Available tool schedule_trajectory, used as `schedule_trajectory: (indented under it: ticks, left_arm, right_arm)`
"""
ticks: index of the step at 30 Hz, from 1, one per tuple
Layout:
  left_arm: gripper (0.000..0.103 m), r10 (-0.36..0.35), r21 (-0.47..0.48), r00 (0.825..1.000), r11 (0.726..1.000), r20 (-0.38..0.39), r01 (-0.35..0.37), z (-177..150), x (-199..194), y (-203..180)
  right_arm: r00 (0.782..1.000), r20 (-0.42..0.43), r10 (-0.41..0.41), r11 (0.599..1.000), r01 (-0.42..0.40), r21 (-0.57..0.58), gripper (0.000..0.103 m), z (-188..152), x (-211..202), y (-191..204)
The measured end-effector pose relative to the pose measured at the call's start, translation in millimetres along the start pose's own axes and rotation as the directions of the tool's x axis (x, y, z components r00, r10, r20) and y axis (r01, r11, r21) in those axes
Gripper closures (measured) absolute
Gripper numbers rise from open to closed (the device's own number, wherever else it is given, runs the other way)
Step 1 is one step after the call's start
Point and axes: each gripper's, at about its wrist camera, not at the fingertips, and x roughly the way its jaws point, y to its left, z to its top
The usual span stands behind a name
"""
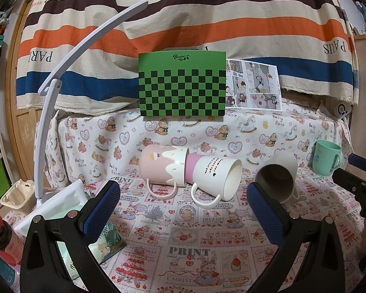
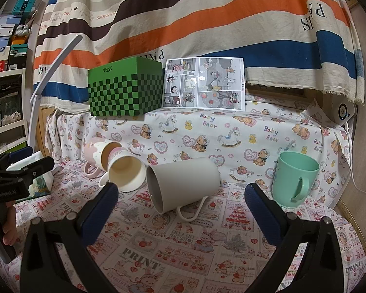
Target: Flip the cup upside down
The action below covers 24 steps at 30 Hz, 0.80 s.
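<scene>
- Striped cloth (image 2: 207,24) hangs across the top of both views, above a green box (image 2: 124,90) and a comic sheet (image 2: 203,83) at upper centre.
- Printed tablecloth (image 2: 183,256) fills the lower half of each frame and carries all the cups.
- Grey cup (image 2: 183,183) lies on its side at the centre of the right view, mouth toward the camera, handle resting on the cloth.
- Mint cup (image 2: 296,178) stands upright at centre right, mouth up; it looks like the likeliest one to flip, though the task does not say which.
- White cup (image 1: 217,175) and pink cup (image 1: 163,167) lie on their sides at the centre of the left view, the white one's base tucked into the pink one's mouth.
- Right gripper (image 2: 180,205) has its fingers wide apart, holding nothing, the grey cup between and beyond them.
- Left gripper (image 1: 183,200) is likewise spread and empty, in front of the nested pair.
- Risks, as I judge them: a lying cup may roll when nudged; smooth walls may slip from the pads mid-turn; lifting the white cup may drag the pink one along.
</scene>
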Motion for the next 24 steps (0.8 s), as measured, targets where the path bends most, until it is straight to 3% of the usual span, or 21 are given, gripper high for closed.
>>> schedule_trajectory:
  ticks: [24]
  left_arm:
    - [0.0, 0.0, 0.001, 1.0, 1.0, -0.002, 0.0, -0.2, 0.5, 0.0]
  right_arm:
    - [1.0, -0.003, 0.001, 1.0, -0.001, 0.0, 0.0, -0.3, 2.0, 0.2]
